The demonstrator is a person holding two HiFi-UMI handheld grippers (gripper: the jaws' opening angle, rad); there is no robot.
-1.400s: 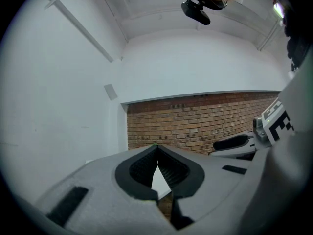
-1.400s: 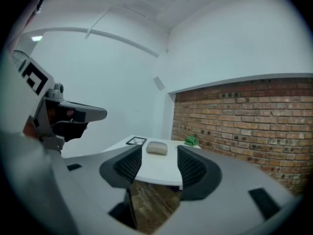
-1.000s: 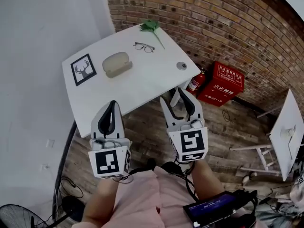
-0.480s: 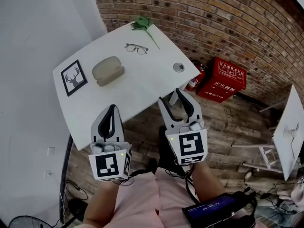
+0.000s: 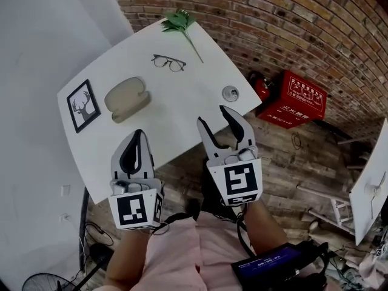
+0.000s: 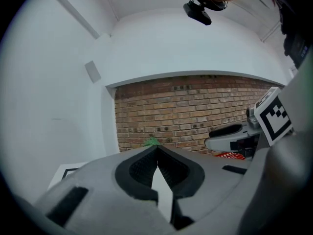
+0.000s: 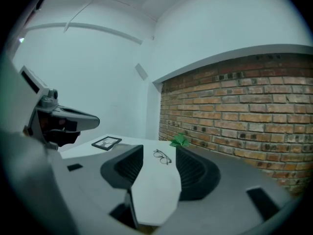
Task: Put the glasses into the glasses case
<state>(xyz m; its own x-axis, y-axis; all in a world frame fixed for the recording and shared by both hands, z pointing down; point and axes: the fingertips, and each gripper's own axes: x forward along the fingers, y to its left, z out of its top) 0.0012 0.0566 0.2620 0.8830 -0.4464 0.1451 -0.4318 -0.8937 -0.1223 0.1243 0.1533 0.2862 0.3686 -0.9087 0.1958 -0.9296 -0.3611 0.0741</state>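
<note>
Grey fingers of my left gripper (image 6: 156,148) meet at their tips, the black ribbed pads pressed together with nothing between them. My right gripper (image 7: 159,151) has its fingers spread wide, and nothing is held in the gap. In the right gripper view, the glasses (image 7: 162,156) show through that gap, lying well ahead on the tabletop and touched by neither finger. Both grippers hang in the air over the near edge of the white table (image 5: 182,111), left beside right, and each carries its marker cube at the rear, above my forearms.

On the table, from near to far:
- The beige glasses case (image 5: 127,97) lies left of centre and appears to be open. It is well apart from the glasses, which rest farther back towards the brick wall (image 5: 291,23).
- A framed deer picture (image 5: 81,105) lies flat by the left edge, just beside the case.
- A small round grey object (image 5: 230,93) sits near the right corner. I cannot tell what it is.
- A green leafy sprig (image 5: 180,22) lies at the far corner, its stem pointing towards the glasses.

Beyond the table's right corner, a red box (image 5: 294,99) stands on the wooden floor against the wall.
</note>
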